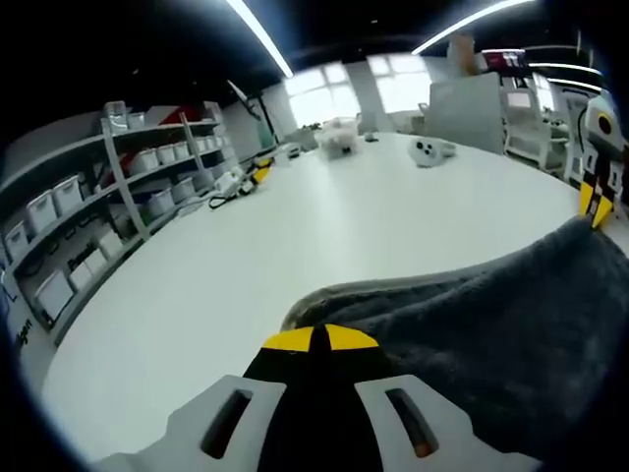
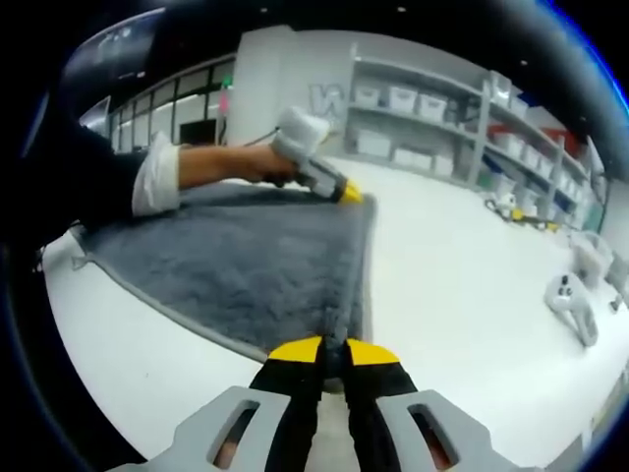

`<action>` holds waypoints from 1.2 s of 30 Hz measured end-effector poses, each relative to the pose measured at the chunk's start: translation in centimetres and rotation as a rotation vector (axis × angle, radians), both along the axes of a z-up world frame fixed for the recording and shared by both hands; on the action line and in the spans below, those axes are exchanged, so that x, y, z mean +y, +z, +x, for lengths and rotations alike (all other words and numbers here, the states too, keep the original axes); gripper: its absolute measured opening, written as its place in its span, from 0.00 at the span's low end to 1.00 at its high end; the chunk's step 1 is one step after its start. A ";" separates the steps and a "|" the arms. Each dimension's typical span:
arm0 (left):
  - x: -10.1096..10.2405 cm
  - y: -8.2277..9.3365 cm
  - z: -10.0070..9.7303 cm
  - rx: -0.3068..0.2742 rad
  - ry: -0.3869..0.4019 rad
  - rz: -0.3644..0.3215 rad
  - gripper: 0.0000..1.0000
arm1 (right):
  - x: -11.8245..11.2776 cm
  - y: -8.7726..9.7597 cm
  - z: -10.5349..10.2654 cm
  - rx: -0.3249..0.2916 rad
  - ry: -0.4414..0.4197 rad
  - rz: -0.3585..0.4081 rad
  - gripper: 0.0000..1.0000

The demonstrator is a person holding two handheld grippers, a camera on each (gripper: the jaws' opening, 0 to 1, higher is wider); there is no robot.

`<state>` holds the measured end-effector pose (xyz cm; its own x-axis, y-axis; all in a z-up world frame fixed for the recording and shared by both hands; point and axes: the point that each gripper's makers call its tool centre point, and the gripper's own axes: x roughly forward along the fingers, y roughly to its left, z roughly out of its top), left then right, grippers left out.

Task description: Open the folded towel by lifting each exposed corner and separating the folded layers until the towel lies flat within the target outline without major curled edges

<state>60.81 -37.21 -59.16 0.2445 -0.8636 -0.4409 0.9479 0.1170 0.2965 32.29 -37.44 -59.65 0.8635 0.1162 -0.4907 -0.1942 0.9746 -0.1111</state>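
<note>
The towel [image 2: 246, 265], soft and limp, is clamped along one edge by the left gripper [image 1: 311, 339] and right gripper [image 2: 332, 349]; corners are best pinched.

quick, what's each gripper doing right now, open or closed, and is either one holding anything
Left gripper: closed on the edge of the grey towel.
Right gripper: closed on the towel's edge.

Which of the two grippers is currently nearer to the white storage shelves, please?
Left. The left gripper holds the towel edge on the side toward the shelves; the right gripper grips the towel edge farther back from them.
</note>
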 end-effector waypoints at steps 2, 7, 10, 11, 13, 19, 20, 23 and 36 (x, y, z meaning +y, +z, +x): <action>0.1 0.0 0.2 0.029 0.035 0.002 0.05 | -0.4 0.3 -0.2 0.013 -0.009 0.002 0.10; 0.0 0.4 -0.1 0.158 0.028 -0.060 0.17 | -1.2 2.2 -0.6 -0.055 -0.046 0.063 0.11; 0.1 0.8 0.5 0.171 0.028 -0.074 0.20 | -2.0 2.5 -0.5 -0.075 -0.068 0.028 0.10; 0.0 0.8 0.5 0.165 0.025 -0.075 0.20 | -2.1 2.4 -0.5 -0.075 -0.074 0.017 0.10; -0.2 0.8 0.4 0.136 0.018 -0.059 0.20 | -2.3 2.3 -0.2 -0.073 -0.077 0.007 0.09; -0.4 1.2 0.6 0.103 0.005 -0.046 0.19 | -2.2 1.3 0.7 -0.049 -0.067 -0.060 0.05; -0.4 1.3 0.6 0.101 0.002 -0.046 0.17 | -2.0 1.0 0.8 -0.043 -0.060 -0.062 0.04; -0.6 1.5 1.1 0.118 -0.001 -0.053 0.12 | -2.0 0.4 1.0 -0.030 -0.060 -0.061 0.01; -1.3 -0.2 0.9 0.108 -0.005 -0.005 0.06 | -2.4 -0.2 0.7 -0.021 -0.085 -0.082 0.00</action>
<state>61.71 -38.49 -59.40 0.1914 -0.8668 -0.4605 0.9749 0.1134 0.1916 32.97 -39.82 -59.82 0.8785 0.0019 -0.4777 -0.1079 0.9749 -0.1946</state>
